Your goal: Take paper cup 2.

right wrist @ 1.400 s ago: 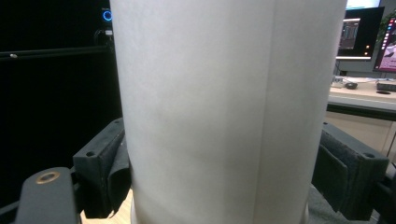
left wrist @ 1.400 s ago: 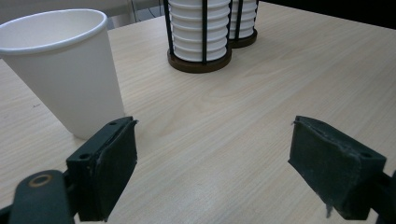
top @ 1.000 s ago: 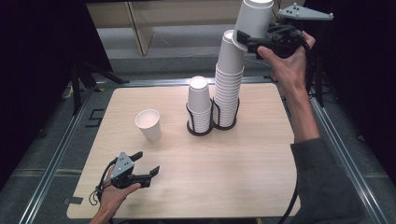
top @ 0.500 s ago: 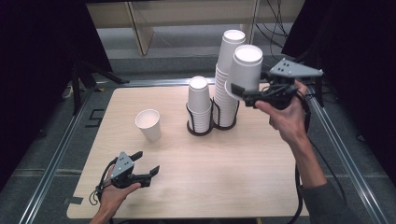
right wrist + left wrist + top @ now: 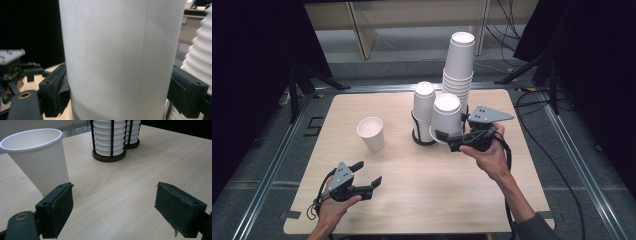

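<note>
A white paper cup (image 5: pixel 446 116) hangs above the table just in front of the two cup stacks, and my right gripper (image 5: pixel 447 138) is shut on its lower part. In the right gripper view the cup wall (image 5: pixel 122 55) stands between both pads (image 5: pixel 56 90). My left gripper (image 5: pixel 368 172) rests near the table's front left, open, with nothing between its jaws; in its own view the left gripper (image 5: pixel 113 207) faces a loose cup (image 5: pixel 37 157). That loose cup (image 5: pixel 371 132) stands mouth up, alone, left of the stacks.
Two stacks of white cups sit in black wire holders at the back middle: a short stack (image 5: pixel 424 107) and a tall stack (image 5: pixel 459 65), whose ribbed rims (image 5: pixel 200 50) lie close to the held cup. The wooden table (image 5: pixel 422 200) has metal rails (image 5: pixel 277 165) around it.
My right gripper has come down and forward with the cup, from high above the tall stack to just in front of the stacks. The left gripper has stayed put.
</note>
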Motion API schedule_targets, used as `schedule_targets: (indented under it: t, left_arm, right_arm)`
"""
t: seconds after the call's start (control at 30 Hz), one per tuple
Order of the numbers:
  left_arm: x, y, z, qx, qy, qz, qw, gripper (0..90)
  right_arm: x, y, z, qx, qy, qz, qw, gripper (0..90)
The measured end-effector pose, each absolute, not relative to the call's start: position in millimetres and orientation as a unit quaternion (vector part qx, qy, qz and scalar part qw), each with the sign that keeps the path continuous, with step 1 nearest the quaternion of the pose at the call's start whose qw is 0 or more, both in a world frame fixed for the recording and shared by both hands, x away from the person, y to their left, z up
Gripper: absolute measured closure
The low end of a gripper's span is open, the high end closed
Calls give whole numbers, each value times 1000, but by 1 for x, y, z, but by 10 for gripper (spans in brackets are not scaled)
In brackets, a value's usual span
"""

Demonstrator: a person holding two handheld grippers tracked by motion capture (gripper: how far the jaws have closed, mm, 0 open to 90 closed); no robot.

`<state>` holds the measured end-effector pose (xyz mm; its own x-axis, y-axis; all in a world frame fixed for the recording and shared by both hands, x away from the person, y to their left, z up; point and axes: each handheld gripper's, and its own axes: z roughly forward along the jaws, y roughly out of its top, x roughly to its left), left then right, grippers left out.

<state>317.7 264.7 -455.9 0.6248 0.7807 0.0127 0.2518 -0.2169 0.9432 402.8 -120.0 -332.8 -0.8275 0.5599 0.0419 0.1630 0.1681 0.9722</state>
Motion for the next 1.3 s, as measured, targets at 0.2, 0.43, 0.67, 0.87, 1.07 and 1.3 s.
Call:
schedule_targets:
  t: [0.2,0.43,0.67,0.87,1.07,1.3]
  left_arm:
    - [317,265,-454,736,349,252,523,145]
    - [316,266,-453,733,350,251,526,145]
    - [315,264,-451,734,344,246,531,145]
    - [314,260,-450,736,322,243,543,145]
    - [310,253,-448,737,297,229,562,144]
    - [305,248,-443,734,278,219,580,144]
  right_arm:
    - [400,-102,-357,226,760,590,151,161]
    - [395,-85,-382,213,773,584,130,161]
    - [389,-69,-398,204,780,585,90,161]
    - [384,-58,-401,190,774,601,63,161]
    - [382,-50,-404,191,767,611,41,161]
    - [380,-43,-408,172,781,598,50,161]
